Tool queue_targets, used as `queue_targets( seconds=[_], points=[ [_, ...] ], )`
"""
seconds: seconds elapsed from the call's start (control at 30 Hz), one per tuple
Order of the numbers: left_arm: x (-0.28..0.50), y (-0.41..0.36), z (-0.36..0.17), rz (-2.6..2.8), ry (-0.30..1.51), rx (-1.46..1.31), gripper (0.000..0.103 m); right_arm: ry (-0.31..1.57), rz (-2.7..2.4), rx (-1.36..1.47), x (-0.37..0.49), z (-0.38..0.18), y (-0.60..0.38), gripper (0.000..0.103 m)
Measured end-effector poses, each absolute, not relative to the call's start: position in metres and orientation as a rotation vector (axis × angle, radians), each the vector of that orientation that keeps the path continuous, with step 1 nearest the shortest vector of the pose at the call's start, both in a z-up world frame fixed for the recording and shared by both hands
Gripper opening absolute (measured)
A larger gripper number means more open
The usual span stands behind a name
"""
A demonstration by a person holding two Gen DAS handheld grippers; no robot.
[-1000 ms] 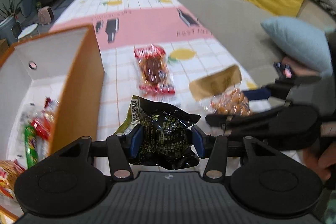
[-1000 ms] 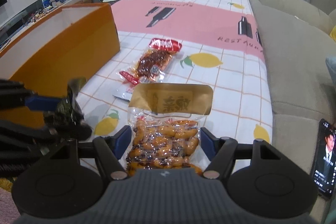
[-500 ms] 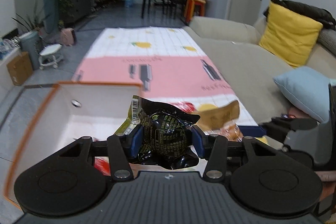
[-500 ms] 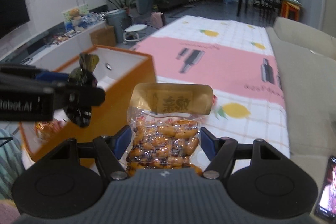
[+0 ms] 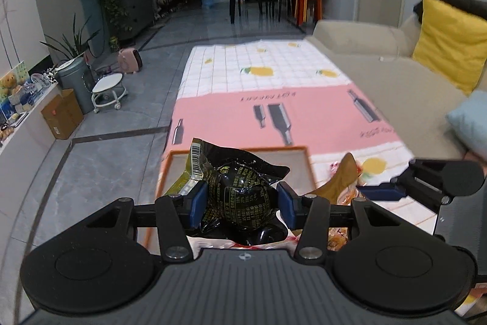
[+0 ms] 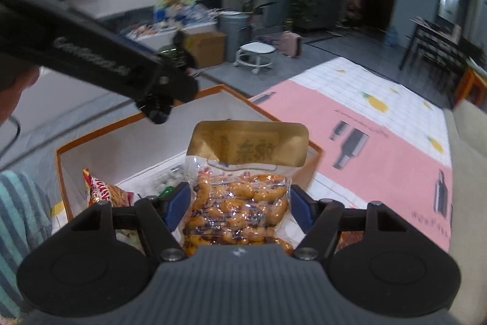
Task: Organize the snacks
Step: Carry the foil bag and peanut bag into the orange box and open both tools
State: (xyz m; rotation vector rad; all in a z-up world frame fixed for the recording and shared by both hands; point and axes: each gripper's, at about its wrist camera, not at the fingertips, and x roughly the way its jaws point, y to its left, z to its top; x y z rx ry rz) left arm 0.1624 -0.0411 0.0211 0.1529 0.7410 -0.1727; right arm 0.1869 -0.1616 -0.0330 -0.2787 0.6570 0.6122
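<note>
In the left wrist view, the left gripper (image 5: 242, 204) has its jaws clamped on a black snack packet (image 5: 240, 200) held above the orange box (image 5: 301, 151), not yet dropped. In the right wrist view, the right gripper (image 6: 240, 204) pinches a clear bag of orange snacks (image 6: 240, 209) over the same box, where a few snacks (image 6: 103, 191) already lie; both packets remain to be released.

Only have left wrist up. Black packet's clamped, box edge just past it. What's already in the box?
Observer: The right wrist view shows a red-and-yellow snack bag against the near wall of the orange box, with clear-wrapped pieces beside it.
Operator: Right side carrying anything?
Observer: Yes, the right gripper holds a clear packet of orange snacks with a gold header, its jaws shut on both edges.
Operator: Is it over the box?
Observer: Above the box's near corner, tablecloth to its right.
</note>
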Motion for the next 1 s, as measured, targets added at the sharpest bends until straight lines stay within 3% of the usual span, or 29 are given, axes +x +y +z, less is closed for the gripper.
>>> queue_targets(
  seconds=[0.5,1.0],
  points=[
    [0.214,-0.019,-0.047,-0.193,0.970,0.275,0.055,0.693,0.678,-0.608,0.226,-0.064,-0.100,0.067],
    [0.242,-0.021,-0.089,-0.209,1.118,0.399,0.055,0.815,0.707,-0.720,0.255,-0.094,-0.071,0.067]
  ],
)
